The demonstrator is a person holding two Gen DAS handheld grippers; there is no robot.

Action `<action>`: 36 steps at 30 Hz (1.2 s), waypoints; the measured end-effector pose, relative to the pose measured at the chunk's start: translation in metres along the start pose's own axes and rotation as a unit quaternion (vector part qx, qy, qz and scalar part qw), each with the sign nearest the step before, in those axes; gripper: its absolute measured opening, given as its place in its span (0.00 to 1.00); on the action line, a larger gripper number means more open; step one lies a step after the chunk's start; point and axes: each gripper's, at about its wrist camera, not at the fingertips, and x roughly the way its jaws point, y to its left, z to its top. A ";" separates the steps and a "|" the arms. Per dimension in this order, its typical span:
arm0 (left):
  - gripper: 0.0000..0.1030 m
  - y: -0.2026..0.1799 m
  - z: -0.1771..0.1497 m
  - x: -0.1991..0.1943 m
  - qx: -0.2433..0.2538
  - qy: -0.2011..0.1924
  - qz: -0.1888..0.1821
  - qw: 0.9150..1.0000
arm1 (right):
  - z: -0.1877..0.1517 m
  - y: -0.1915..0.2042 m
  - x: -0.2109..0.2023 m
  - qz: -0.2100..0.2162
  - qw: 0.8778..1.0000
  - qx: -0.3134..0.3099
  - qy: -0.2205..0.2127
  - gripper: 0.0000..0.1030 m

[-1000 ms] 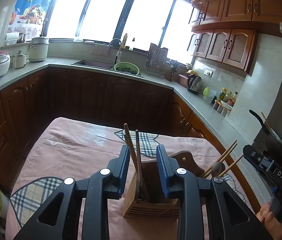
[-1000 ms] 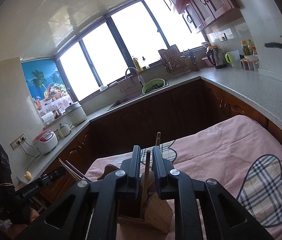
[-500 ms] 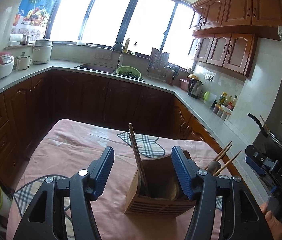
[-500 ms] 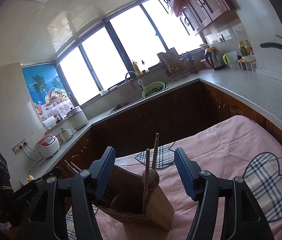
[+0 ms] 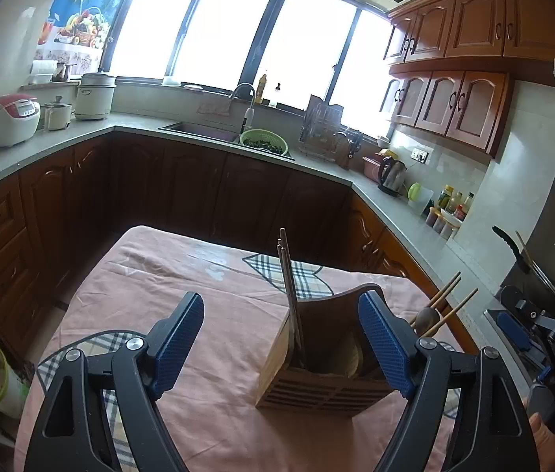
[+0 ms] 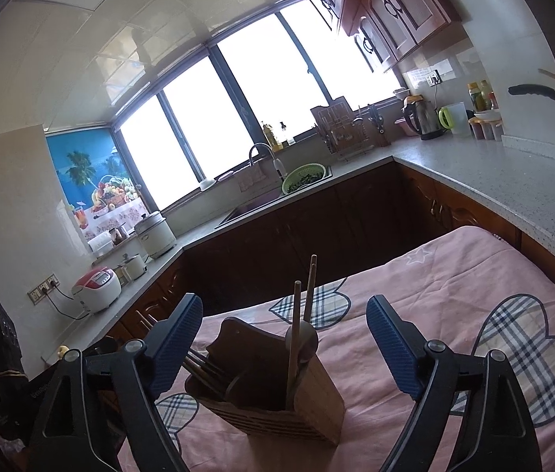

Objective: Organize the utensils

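Observation:
A wooden utensil holder (image 5: pixel 317 377) stands on the pink tablecloth; it also shows in the right wrist view (image 6: pixel 277 405). A pair of dark chopsticks (image 5: pixel 289 287) stands upright in its left compartment. Lighter chopsticks and a wooden spoon (image 5: pixel 435 310) lean out at its right side. In the right wrist view the spoon handle (image 6: pixel 295 338) and chopsticks (image 6: pixel 311 287) stand in the near compartment. My left gripper (image 5: pixel 281 338) is open and empty, its jaws wide apart just in front of the holder. My right gripper (image 6: pixel 283 342) is open and empty, facing the holder.
The table (image 5: pixel 183 299) has a pink cloth with plaid hearts. Dark cabinets and a grey counter (image 5: pixel 317 165) run behind and to the right, with a sink, green colander (image 5: pixel 263 141), kettle (image 5: pixel 391 173) and rice cooker (image 5: pixel 12 118).
Both grippers were shut on utensils standing in the holder a second ago. Both have opened wide and pulled back slightly, leaving the chopsticks and spoon standing in the holder.

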 end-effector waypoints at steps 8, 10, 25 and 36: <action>0.99 0.006 -0.002 -0.011 -0.015 -0.001 0.009 1.000 | -0.003 0.002 -0.006 0.003 1.000 0.001 0.000 0.99; 0.99 0.007 -0.004 -0.013 -0.018 0.000 0.006 1.000 | -0.005 0.001 -0.009 0.004 1.000 0.005 0.004 1.00; 0.99 0.009 -0.044 -0.068 -0.001 0.015 0.011 1.000 | -0.041 0.013 -0.057 0.015 1.000 -0.014 0.009 1.00; 0.99 0.007 -0.074 -0.123 0.003 0.030 0.016 0.999 | -0.073 0.022 -0.105 0.005 0.999 -0.039 0.008 1.00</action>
